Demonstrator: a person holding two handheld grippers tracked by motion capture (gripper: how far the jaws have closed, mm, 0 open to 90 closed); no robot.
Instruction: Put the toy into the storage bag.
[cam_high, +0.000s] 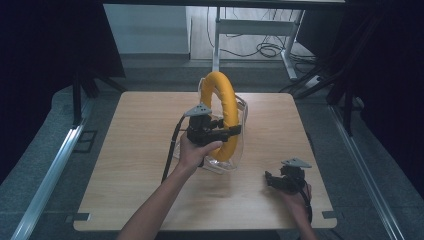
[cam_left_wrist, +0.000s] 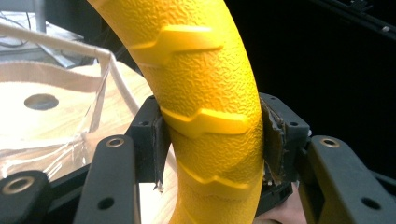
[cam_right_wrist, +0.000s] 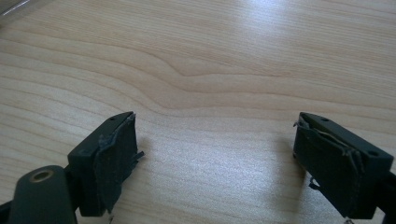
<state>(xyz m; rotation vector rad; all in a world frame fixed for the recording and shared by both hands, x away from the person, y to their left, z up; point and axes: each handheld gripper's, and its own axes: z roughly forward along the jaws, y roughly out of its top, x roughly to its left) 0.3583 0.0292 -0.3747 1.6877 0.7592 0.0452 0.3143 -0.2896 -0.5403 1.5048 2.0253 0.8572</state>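
Note:
A thick yellow ring (cam_high: 225, 107) with a rough, ridged skin stands upright at the middle of the wooden table (cam_high: 140, 150), partly inside a clear plastic bag (cam_high: 240, 150). My left gripper (cam_high: 227, 132) is shut on the ring's lower right part; in the left gripper view both pads (cam_left_wrist: 152, 140) press on the yellow ring (cam_left_wrist: 210, 116) from either side. My right gripper (cam_high: 270, 181) rests low at the table's front right, pointing left. Its jaws stand wide apart over bare wood, with its gripper midpoint (cam_right_wrist: 215, 154) free of anything.
The clear plastic bag (cam_left_wrist: 51, 112) with a white seam and a round hole lies behind the ring. Beyond the table's far edge stand a white desk frame (cam_high: 250, 30) and floor cables. Dark curtains hang on both sides.

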